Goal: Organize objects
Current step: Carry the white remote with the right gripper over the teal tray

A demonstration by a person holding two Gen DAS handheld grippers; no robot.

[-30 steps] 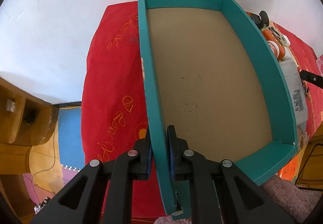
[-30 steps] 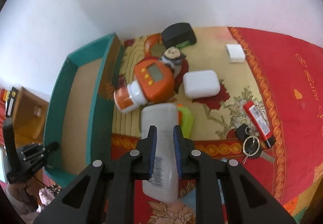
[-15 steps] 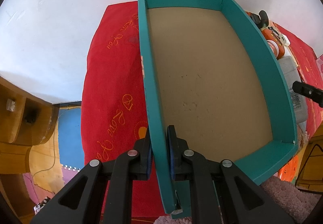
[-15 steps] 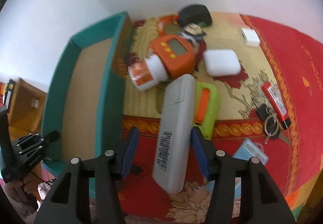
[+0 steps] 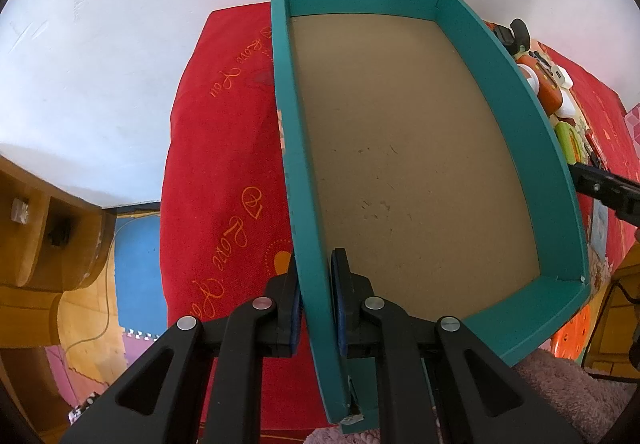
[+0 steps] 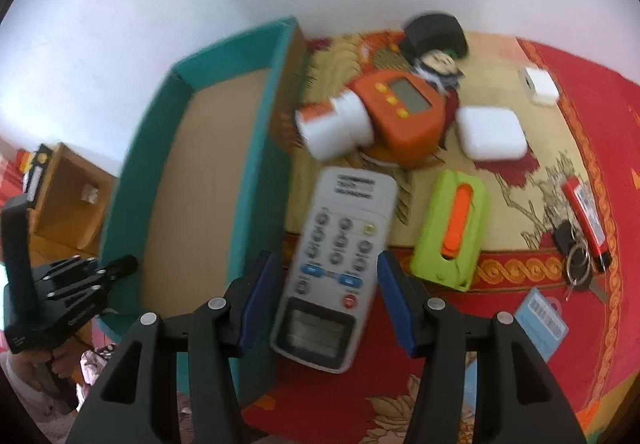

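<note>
A teal box [image 5: 500,92] with a bare brown floor stands on the red cloth. My left gripper [image 5: 316,264] is shut on the box's near left wall, one pad on each side. In the right wrist view the box [image 6: 264,148] sits at the left, with the left gripper [image 6: 120,266] at its near corner. A white remote control [image 6: 340,244] lies button side up just right of the box. My right gripper [image 6: 324,260] stands open around it, and a gap shows between each pad and the remote.
Beyond the remote lie a white bottle [image 6: 332,124], an orange device with a screen [image 6: 404,112] and a white case [image 6: 492,132]. A green holder [image 6: 452,228], keys [image 6: 576,248], a red tube [image 6: 586,216] and a blue card [image 6: 540,320] lie to the right. A wall runs behind.
My right gripper went from nearly shut over the remote to open, and it moved toward the box. The remote showed its labelled back before and now shows its buttons. The left gripper kept still.
</note>
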